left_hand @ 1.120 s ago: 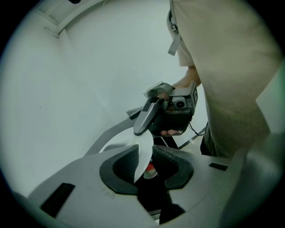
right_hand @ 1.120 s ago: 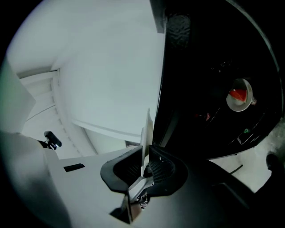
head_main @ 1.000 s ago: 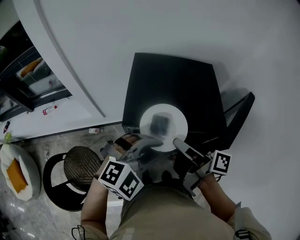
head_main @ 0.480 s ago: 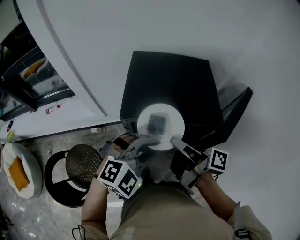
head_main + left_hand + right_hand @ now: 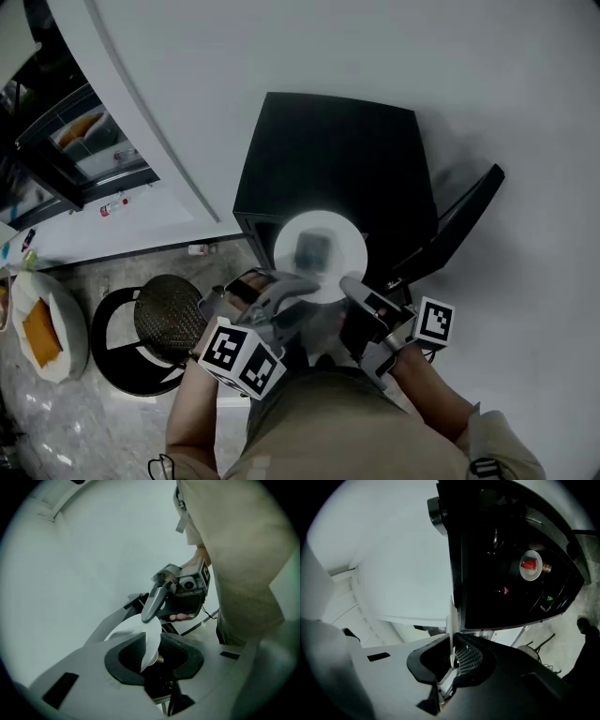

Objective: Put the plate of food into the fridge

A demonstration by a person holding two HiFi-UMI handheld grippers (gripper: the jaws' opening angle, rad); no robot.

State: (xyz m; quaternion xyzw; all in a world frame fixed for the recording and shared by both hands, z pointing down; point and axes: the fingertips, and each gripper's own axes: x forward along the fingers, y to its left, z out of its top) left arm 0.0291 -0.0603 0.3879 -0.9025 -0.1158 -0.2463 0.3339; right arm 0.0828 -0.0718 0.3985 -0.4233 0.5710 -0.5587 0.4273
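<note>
head view, left to right. a white bag (image 5: 37, 328) with something orange in it lay on the floor at far left. a black stool (image 5: 164, 323) stood beside it, and a small bottle (image 5: 199, 249) lay on the floor just past the stool.

left gripper (image 5: 281, 286): jaws narrow, closed on the near-left rim of the plate (image 5: 320, 246). in the left gripper view the rim sat between both pads (image 5: 133, 651).

the plate was white and round and was held about level. the food (image 5: 313, 249) was a dark blurred lump at its middle. the plate hung over the near top edge of the fridge (image 5: 328, 159), outside it and not yet in.

right gripper (image 5: 354, 289): jaws nearly together, just been closing, with the near-right rim between them. the right gripper view showed the plate edge-on (image 5: 452, 620), pinched.

the fridge was a black box against a white wall. its door (image 5: 459, 220) stood open at the right.
</note>
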